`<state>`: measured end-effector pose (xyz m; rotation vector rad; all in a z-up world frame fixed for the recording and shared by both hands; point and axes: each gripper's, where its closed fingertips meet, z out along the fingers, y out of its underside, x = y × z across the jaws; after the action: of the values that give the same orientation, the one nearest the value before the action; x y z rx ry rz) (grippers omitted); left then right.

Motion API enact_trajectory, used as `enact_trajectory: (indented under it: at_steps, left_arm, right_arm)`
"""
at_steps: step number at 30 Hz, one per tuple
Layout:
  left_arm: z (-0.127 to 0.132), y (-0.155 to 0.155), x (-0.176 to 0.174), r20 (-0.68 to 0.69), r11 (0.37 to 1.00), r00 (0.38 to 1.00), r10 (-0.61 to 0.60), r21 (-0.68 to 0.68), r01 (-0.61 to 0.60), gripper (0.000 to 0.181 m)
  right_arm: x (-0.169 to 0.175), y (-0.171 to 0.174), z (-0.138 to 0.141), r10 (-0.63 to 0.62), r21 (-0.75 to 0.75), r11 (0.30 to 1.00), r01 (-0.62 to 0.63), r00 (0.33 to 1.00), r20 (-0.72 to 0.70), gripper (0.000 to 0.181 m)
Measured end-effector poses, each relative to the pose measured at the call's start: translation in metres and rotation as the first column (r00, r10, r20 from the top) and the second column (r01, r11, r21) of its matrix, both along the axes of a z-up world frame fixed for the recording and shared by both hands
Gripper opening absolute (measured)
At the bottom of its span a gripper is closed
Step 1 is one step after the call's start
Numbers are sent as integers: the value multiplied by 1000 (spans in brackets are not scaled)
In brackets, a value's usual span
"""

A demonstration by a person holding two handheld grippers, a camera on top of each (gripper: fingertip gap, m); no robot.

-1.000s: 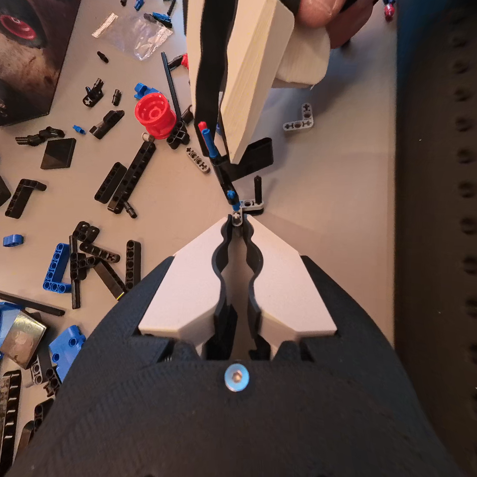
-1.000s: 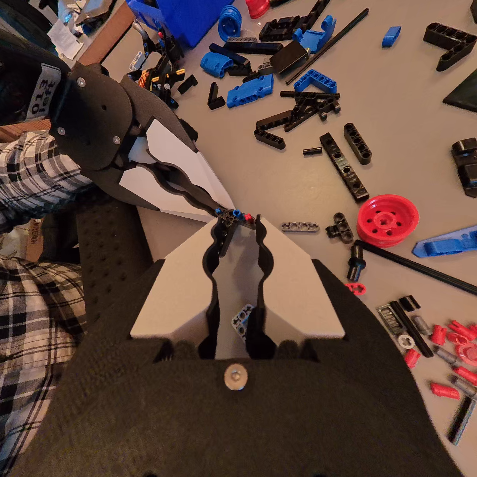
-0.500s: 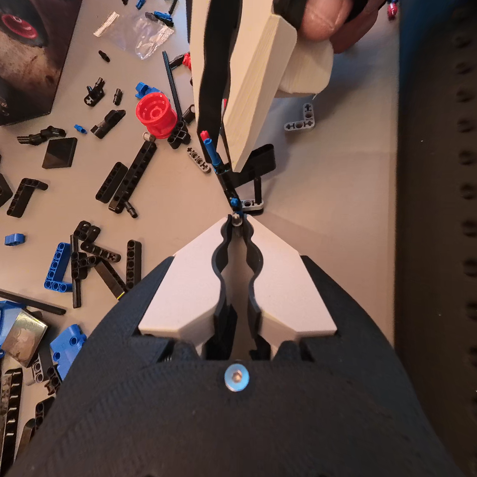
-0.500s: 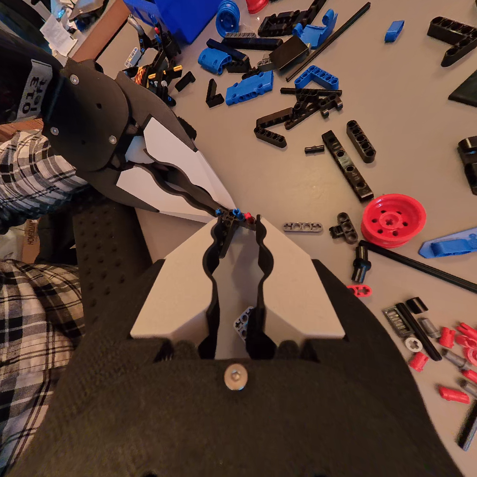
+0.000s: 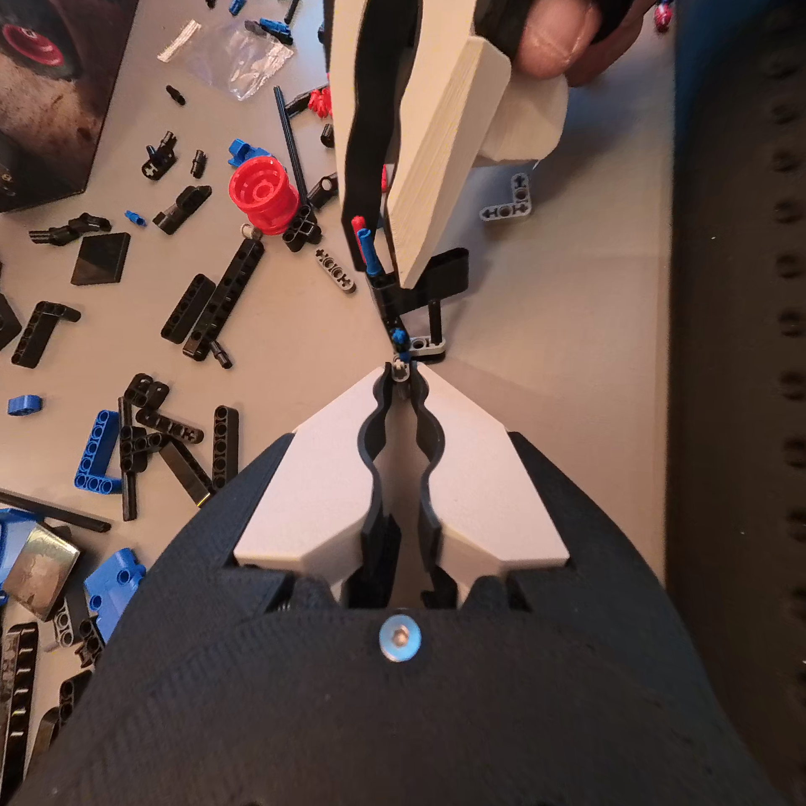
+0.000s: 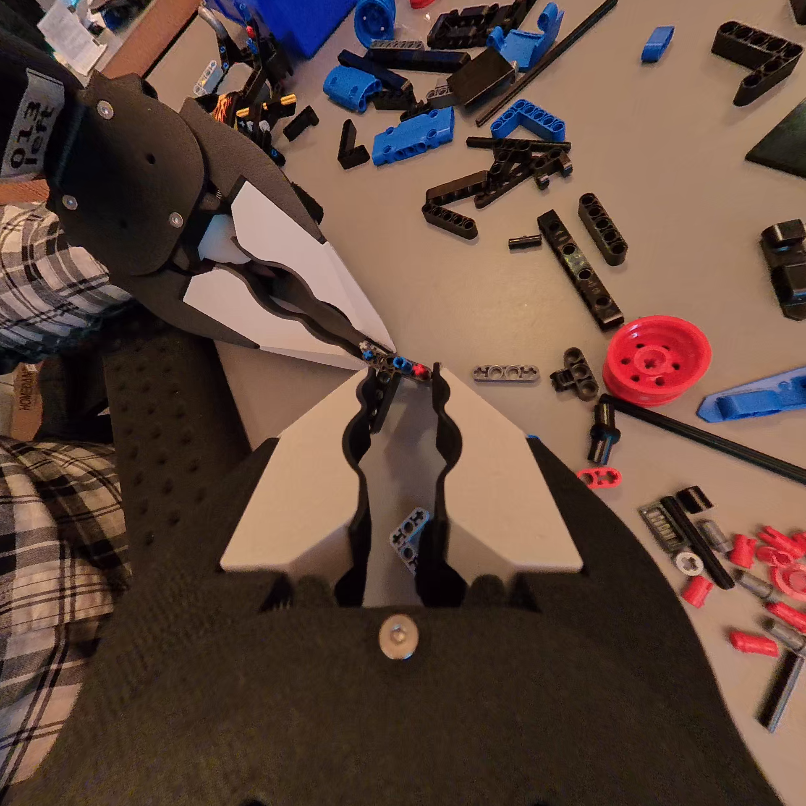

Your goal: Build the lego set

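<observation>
Both my tools meet on one small assembly above the grey counter's near edge.

My left tool [image 5: 400,378] pinches its light-grey connector [image 5: 399,373]; my right tool [image 6: 403,370] grips the black beam [image 6: 380,394]. One red wheel [image 6: 656,361] lies among loose pieces; counter [image 5: 545,392].
</observation>
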<state>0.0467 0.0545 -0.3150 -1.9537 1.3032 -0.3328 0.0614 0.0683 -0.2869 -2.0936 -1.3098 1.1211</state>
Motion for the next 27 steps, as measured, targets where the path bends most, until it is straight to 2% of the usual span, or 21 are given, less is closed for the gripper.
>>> enact_trajectory:
  at_steps: [8,27]
  left_arm:
    - [0,0,0,-2,1000,1000,1,3,-1,5]
    - [1,0,0,-54,999,998,23,49,-20,5]
  right_arm:
    - [0,-1,0,-13,41,999,12,1000,16,24]
    - [4,-3,-2,-79,15,997,79,997,22,23]
